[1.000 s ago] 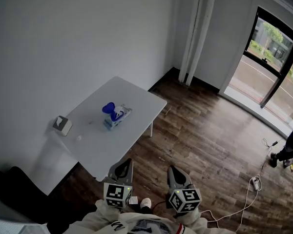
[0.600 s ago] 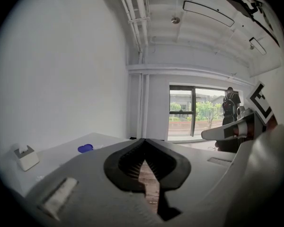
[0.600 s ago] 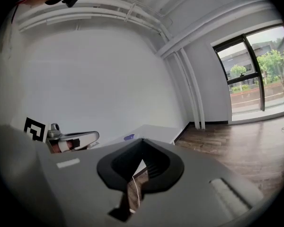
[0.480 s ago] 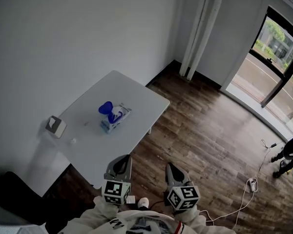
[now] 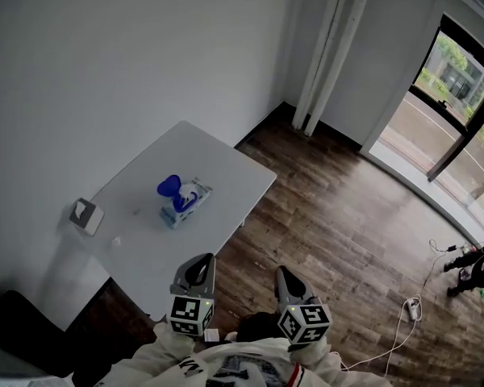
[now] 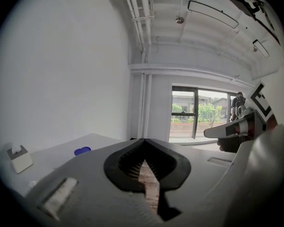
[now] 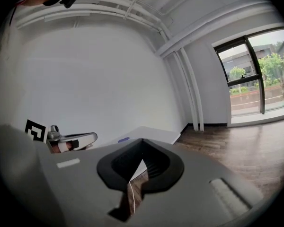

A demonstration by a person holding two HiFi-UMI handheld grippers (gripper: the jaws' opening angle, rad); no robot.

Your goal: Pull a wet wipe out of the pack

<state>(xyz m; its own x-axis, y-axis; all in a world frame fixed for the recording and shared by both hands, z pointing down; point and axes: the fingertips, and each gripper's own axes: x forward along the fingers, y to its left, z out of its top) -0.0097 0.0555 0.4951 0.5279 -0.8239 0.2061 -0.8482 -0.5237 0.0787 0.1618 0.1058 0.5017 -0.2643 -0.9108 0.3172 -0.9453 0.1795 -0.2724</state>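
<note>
The wet wipe pack [image 5: 182,202] lies near the middle of the white table [image 5: 226,172], with its blue lid flipped up. In the left gripper view only that blue lid [image 6: 82,151] shows over the jaws. My left gripper [image 5: 199,268] hovers near the table's front edge, well short of the pack, jaws shut and empty. My right gripper [image 5: 285,280] is over the wooden floor to the right of the table, shut with nothing in it. Both tips meet in their own views: left gripper [image 6: 143,142], right gripper [image 7: 141,141].
A small white box [image 5: 86,214] stands at the table's left edge, also seen as the white box [image 6: 20,158]. A tiny object [image 5: 117,239] lies near it. White wall behind the table, glass door [image 5: 456,107] at right, a cable and plug [image 5: 410,306] on the floor.
The whole view has shifted: the table and pack sit lower and further left in the head view, closer to me. Both grippers kept their place at the bottom, still shut.
</note>
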